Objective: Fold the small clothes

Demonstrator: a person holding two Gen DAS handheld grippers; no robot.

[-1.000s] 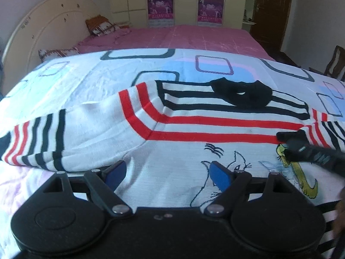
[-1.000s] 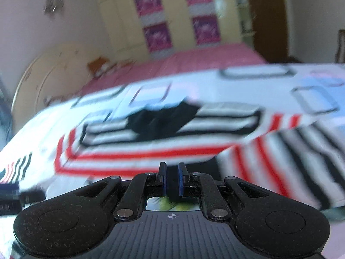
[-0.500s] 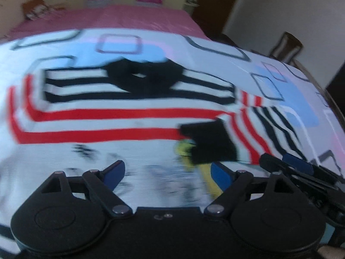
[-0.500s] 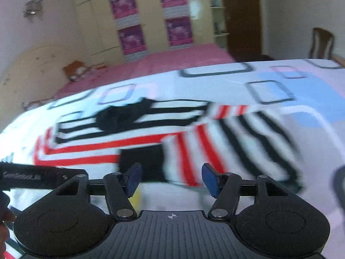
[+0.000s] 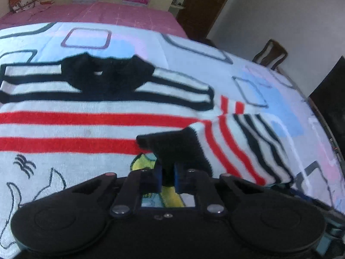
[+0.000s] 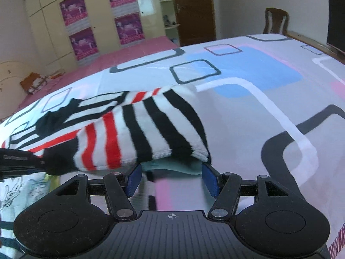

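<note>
A white sweater (image 5: 86, 129) with red and black stripes and a black collar (image 5: 107, 75) lies flat on the bed. One striped sleeve (image 6: 151, 133) is folded inward across its body. My left gripper (image 5: 168, 172) is shut on the sleeve's black cuff (image 5: 179, 146), which sits pinched between the blue pads above the yellow print. In the right wrist view the left gripper (image 6: 41, 164) reaches in from the left edge onto the cuff (image 6: 60, 157). My right gripper (image 6: 172, 179) stands open just short of the sleeve's folded edge, its pads clear of the cloth.
The bedsheet (image 6: 258, 75) has blue patches and outlined squares and stretches bare to the right. A pink bed (image 5: 107, 13) lies behind, with wardrobes beyond it. A wooden chair (image 6: 276, 21) and a dark screen (image 6: 336, 21) stand past the bed's wooden edge (image 6: 312, 43).
The right gripper let go of the sleeve, opened and drew off to the right. The left gripper swung right over the sweater and closed on the black cuff.
</note>
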